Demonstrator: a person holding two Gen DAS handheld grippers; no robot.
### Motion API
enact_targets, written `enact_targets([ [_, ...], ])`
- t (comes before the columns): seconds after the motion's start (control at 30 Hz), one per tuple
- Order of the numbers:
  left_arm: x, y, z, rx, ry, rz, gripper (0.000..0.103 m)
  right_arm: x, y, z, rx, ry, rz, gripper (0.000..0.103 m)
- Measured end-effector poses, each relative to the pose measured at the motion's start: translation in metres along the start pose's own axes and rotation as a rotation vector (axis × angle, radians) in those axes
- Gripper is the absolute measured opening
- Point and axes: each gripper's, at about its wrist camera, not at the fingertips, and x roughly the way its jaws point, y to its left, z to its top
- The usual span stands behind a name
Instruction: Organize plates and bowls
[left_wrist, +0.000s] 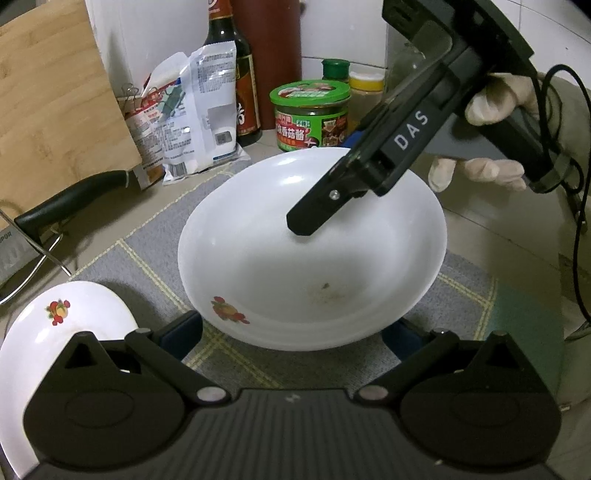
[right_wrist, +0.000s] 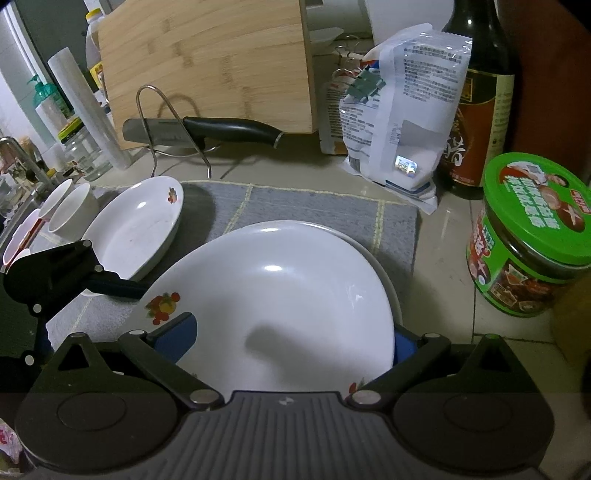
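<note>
Centrally, two nested white bowls (right_wrist: 280, 295) rest on a grey checked mat (right_wrist: 295, 206) over a beige tiled counter (right_wrist: 454, 295). One shallower fruit-printed plate (right_wrist: 140, 229) leans left; several small cups (right_wrist: 70, 212) lie beyond it. Right gripper (right_wrist: 291, 343) stands wide apart, straddling the bowls' near rim without clamping. Left gripper (left_wrist: 291, 332) is likewise apart and empty. Behind: one knife (right_wrist: 221, 129), one bamboo board (right_wrist: 207, 59).

white fruit-print plates (right_wrist: 266, 295) stacked on mat, another (right_wrist: 136, 229) beside
</note>
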Motion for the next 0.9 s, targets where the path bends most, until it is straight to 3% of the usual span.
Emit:
enact_targets([
  [0.67,-0.003,-0.001,0.003,0.012,-0.022,-0.006,0.102,-0.011,0.008,-0.005,-0.012,0.006,-0.056,0.103],
  [0.9,-0.010,-0.005,0.001,0.005,-0.042,-0.005,0.102,-0.014,0.015,-0.009,-0.033,0.016,-0.113,0.103],
])
